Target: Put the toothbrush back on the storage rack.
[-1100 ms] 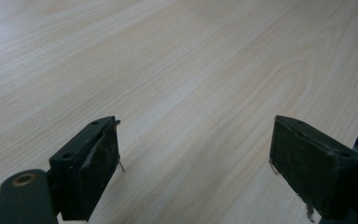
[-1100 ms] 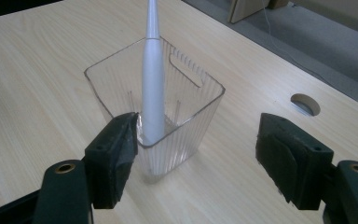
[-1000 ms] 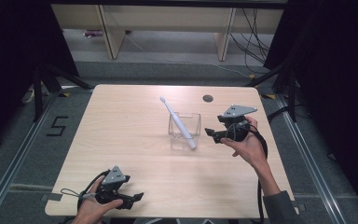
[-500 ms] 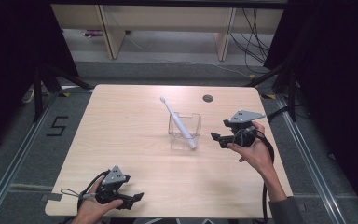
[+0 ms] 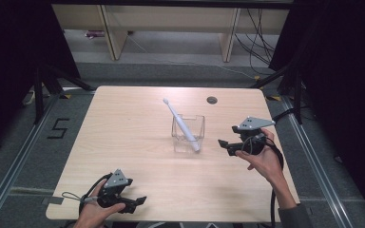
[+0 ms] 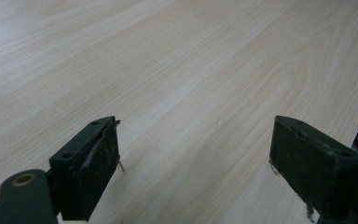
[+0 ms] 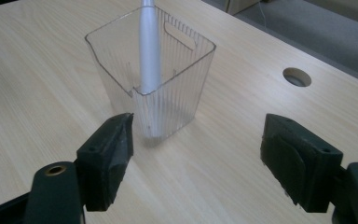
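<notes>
At the near left edge of the surface (image 5: 138, 118) the left gripper (image 5: 132, 203) rests with jaws wide apart over bare wood. Farther in, the right gripper (image 5: 225, 145) hovers empty, jaws spread, just right of the clear container (image 5: 188, 134). The toothbrush (image 5: 181, 124) stands in it, leaning far-left; its head is cut off in the right gripper view.

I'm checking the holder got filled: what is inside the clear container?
A white toothbrush leans inside the clear container, its head sticking out past the rim. Nothing else shows through the ribbed walls.
</notes>
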The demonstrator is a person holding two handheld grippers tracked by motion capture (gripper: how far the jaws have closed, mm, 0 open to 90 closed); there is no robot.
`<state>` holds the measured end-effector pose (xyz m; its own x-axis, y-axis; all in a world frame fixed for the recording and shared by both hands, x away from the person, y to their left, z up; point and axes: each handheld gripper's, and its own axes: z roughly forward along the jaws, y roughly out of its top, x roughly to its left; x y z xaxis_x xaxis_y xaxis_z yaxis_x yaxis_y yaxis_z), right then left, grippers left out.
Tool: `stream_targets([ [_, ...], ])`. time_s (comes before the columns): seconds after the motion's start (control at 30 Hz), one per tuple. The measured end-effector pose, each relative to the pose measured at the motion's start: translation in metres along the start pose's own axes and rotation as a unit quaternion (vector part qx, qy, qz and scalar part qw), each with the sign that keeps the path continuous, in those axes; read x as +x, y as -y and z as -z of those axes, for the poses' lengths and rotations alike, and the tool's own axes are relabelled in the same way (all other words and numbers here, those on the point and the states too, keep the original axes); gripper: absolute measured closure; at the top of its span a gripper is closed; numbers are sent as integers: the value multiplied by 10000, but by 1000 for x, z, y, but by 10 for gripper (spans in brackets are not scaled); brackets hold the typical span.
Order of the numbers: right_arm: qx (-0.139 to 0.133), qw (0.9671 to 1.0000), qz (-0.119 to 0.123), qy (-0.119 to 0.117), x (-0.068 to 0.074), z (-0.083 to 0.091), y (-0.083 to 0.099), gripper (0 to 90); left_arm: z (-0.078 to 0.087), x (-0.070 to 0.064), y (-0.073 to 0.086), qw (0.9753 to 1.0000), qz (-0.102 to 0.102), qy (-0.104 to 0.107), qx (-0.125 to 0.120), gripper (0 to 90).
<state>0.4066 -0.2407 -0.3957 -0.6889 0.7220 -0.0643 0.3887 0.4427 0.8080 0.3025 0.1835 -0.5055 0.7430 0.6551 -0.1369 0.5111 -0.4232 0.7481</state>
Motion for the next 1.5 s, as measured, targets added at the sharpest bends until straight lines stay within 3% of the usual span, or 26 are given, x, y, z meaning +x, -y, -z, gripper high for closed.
stream_targets([
  [0.17, 0, 10000, 15, -62, -1, 3, 6, 234, 0, 0, 0, 10000, -36, 5, 20, 150],
  [0.2, 24, 9999, -149, -69, 2, 4, 7, 233, 0, 0, 0, 10000, -11, -9, -9, 150],
  [0.3, -6, 10000, -48, -58, 1, 5, 11, 233, 0, 0, 0, 10000, -17, 1, 4, 150],
  [0.47, 54, 9998, -199, -79, 5, 8, 18, 232, 0, 0, 0, 10000, -17, 2, 6, 150],
  [0.5, 56, 9999, -63, -103, 4, 8, 18, 231, 0, 0, 0, 10000, -21, 2, 9, 150],
  [0.73, 113, 9997, -119, -152, 9, 5, 26, 228, 0, 0, 0, 10000, -24, 3, 11, 150],
  [0.9, 82, 9998, 1, -180, 12, 4, 30, 213, 0, -1, 0, 10000, -23, 5, 8, 150],
  [0.93, 88, 9998, -107, -165, 15, 4, 31, 210, 0, 0, 0, 10000, -27, 5, 10, 150],
  [1.0, 1, 9998, 12, -188, 15, 3, 32, 205, 0, -1, 0, 10000, -20, 3, 7, 150],
  [1.1, 98, 9997, -108, -199, 18, 4, 35, 195, 0, -1, 0, 10000, -22, 2, 12, 150],
  [1.3, 32, 9998, -39, -198, 19, 0, 43, 176, 0, -1, 0, 10000, -7, 2, -13, 150],
  [1.4, 28, 9998, -70, -185, 21, -1, 47, 177, -1, -2, 0, 10000, 40, 7, -54, 150],
  [1.43, 104, 9996, -190, -192, 23, 0, 48, 178, 0, -2, 0, 10000, 32, 8, -33, 150],
  [1.5, 48, 9998, -136, -159, 23, 0, 50, 179, 0, -2, 0, 10000, 32, 4, -32, 150],
])
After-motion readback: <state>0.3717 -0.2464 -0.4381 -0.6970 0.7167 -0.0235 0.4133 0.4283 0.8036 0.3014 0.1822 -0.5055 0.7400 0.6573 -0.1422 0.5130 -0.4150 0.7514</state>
